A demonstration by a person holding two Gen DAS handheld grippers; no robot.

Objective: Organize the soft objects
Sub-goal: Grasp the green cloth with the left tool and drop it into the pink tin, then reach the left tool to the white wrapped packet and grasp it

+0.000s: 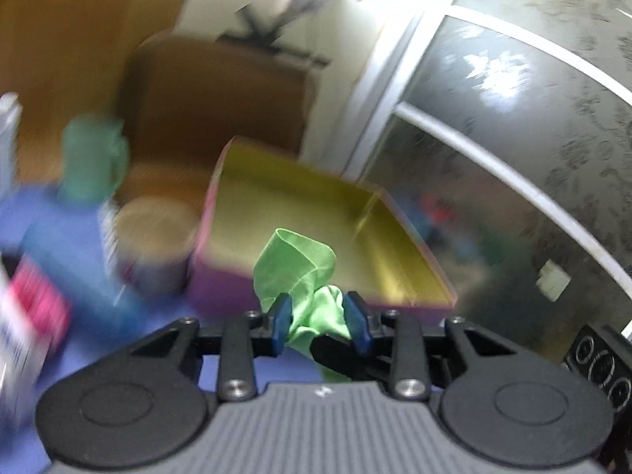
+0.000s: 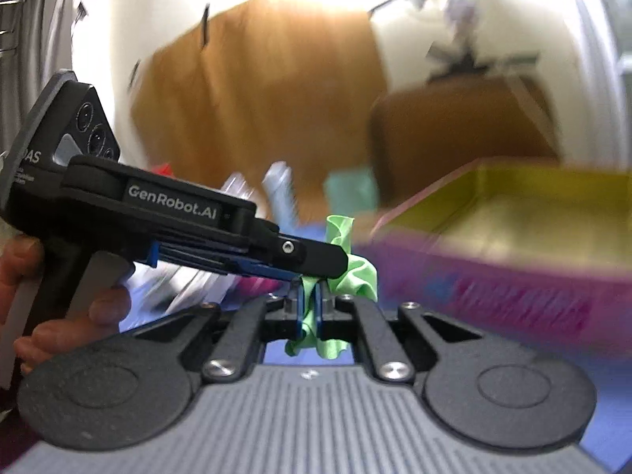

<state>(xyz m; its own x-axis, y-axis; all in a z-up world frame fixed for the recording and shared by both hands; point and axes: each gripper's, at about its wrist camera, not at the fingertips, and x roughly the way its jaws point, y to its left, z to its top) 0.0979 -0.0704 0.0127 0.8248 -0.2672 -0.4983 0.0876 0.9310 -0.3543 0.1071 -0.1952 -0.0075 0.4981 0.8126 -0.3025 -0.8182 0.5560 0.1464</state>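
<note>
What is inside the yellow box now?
The box shows only bare yellow floor. The green cloth in front covers a part of it, and the near corner stays unseen.

place: home room | cues: wooden wardrobe (image 2: 256, 91); brown chair (image 1: 221, 94); patterned glass door (image 1: 513, 126)

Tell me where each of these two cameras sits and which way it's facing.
Left wrist: rides the left hand-held gripper, looking along blue pads shut on the crumpled green cloth, toward the yellow-lined pink box; no body visible.
Right wrist: rides the right hand-held gripper, pads clamping the same cloth, facing that box; the hand holding the left tool shows at left.
Shared: cloth, box, blue table.
</note>
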